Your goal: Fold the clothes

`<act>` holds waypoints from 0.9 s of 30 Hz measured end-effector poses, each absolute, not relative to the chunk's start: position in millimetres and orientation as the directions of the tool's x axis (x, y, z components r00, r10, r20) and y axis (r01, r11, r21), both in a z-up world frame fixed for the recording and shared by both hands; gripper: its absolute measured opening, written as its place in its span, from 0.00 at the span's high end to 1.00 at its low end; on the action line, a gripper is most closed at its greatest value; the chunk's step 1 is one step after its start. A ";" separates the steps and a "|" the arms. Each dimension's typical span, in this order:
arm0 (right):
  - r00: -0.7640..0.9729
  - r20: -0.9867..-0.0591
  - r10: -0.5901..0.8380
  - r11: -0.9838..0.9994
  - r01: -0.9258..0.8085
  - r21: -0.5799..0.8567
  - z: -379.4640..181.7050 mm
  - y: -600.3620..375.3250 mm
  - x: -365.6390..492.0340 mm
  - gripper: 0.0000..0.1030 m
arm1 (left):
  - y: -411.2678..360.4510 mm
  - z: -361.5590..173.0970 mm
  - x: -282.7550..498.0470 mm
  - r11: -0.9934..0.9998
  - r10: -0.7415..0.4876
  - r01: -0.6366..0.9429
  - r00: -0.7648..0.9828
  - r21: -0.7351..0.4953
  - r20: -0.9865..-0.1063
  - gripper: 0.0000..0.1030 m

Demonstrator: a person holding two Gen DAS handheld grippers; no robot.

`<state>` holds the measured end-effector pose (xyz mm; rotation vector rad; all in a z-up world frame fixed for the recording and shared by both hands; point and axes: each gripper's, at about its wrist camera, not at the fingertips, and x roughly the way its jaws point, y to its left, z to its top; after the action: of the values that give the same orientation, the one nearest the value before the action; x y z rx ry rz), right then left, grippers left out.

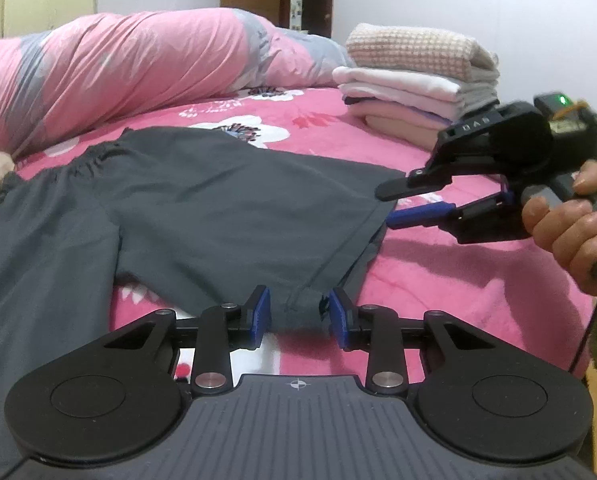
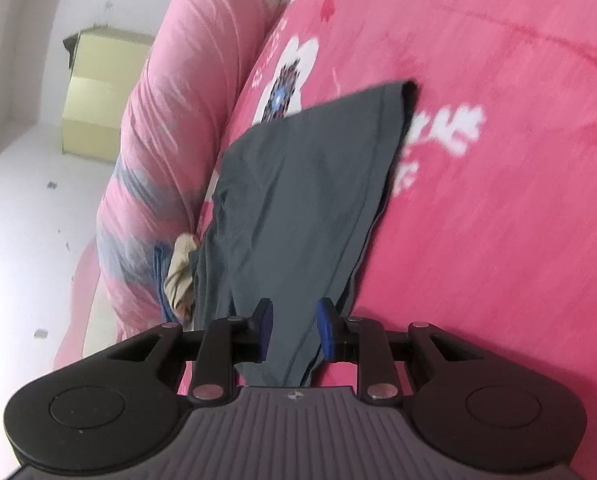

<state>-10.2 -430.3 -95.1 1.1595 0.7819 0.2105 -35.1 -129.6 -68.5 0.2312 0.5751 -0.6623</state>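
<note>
Fingers of the left gripper (image 1: 298, 312) are seen spread apart, a corner of the dark grey shorts (image 1: 202, 208) lying in the gap between the blue pads, neither pad pressed onto the cloth. Fingers of the right gripper (image 2: 294, 328) are likewise held apart, a hem of the shorts (image 2: 298, 208) running between them, unclamped. In the left wrist view the right gripper (image 1: 398, 206) is seen at the shorts' far edge, gripped by a hand (image 1: 570, 224). The shorts are spread flat on the pink floral bedspread (image 1: 438, 280). A rolled pink quilt (image 1: 110, 68) is noted behind them; a stack of folded clothes (image 1: 414, 80) sits well apart, toward the far right.
</note>
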 end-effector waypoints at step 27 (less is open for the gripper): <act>0.754 -0.481 0.447 0.478 0.253 0.841 -103.1 -418.8 1.9 0.98 | -122.0 -83.1 -57.8 0.795 -0.515 0.606 0.665 -0.013 -0.540 1.00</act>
<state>1.9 -418.8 -103.1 1.0933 0.7434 0.1331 -57.8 -122.0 -83.1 0.1740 0.5544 -0.6365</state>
